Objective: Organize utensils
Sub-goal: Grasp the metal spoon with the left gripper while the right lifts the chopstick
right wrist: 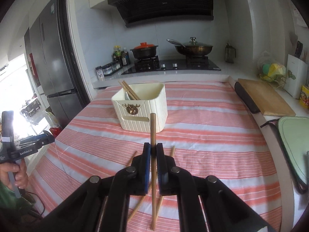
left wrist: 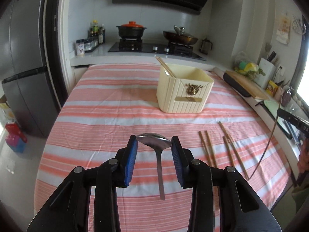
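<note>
Left gripper [left wrist: 154, 142]: the bowl of a metal spoon [left wrist: 154, 142] is clamped between the blue pads; the handle hangs down toward the camera, clear of the striped cloth [left wrist: 108, 116].
Right gripper [right wrist: 153, 150]: one wooden chopstick [right wrist: 153, 131] is pinched between the closed-up pads, its blunt end raised toward the holder.
Cream utensil holder [left wrist: 183, 94]: set on the cloth at the far side, with a gold ornament on the front; chopsticks in the holder [left wrist: 166, 66] are leant in its back left corner.
Loose chopsticks [left wrist: 209, 150]: four are left lying on the cloth, to the right of the spoon.
Readable writing: "GenRobot.AI" is seen on the left gripper's body in the right wrist view; a few letters on the other gripper's body in the left wrist view cannot be made out.
Hand [right wrist: 13, 174]: wrapped round that gripper's handle at the left edge.
</note>
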Demonstrator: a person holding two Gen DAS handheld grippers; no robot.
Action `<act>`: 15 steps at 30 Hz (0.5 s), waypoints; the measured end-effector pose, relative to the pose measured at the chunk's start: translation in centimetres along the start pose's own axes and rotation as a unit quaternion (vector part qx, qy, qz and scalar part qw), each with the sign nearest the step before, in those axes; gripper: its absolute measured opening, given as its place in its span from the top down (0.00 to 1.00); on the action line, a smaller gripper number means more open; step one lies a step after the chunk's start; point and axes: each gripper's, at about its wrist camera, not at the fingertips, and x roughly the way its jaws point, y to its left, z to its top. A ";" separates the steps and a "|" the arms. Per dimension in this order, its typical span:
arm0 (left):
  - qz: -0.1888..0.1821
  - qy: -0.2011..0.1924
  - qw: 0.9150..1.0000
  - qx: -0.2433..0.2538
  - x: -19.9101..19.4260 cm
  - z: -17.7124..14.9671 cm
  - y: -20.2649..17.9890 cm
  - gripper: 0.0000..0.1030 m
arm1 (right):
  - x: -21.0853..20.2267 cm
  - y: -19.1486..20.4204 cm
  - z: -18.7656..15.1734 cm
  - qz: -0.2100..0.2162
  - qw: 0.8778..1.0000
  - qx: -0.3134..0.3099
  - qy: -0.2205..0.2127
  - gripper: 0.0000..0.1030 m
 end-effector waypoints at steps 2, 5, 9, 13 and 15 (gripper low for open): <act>-0.007 -0.011 1.000 -0.006 -1.2 -0.1 -0.3 0.65 | -1.7 0.6 -0.2 -0.002 1.000 -0.003 -0.023 0.94; -0.015 -0.022 1.000 -0.010 -2.6 -0.1 -0.8 0.66 | -3.7 1.2 -0.3 -0.003 0.999 -0.003 -0.052 0.94; -0.027 -0.025 0.999 -0.010 -3.5 0.2 -1.8 0.66 | -5.3 1.8 0.0 -0.003 0.997 -0.001 -0.077 0.94; -0.032 -0.029 0.999 -0.006 -4.4 0.7 -2.2 0.66 | -6.6 2.4 0.2 0.001 0.995 -0.002 -0.095 0.94; -0.033 -0.031 0.999 -0.005 -4.7 0.9 -2.4 0.66 | -7.0 2.7 0.3 0.004 0.995 -0.003 -0.099 0.94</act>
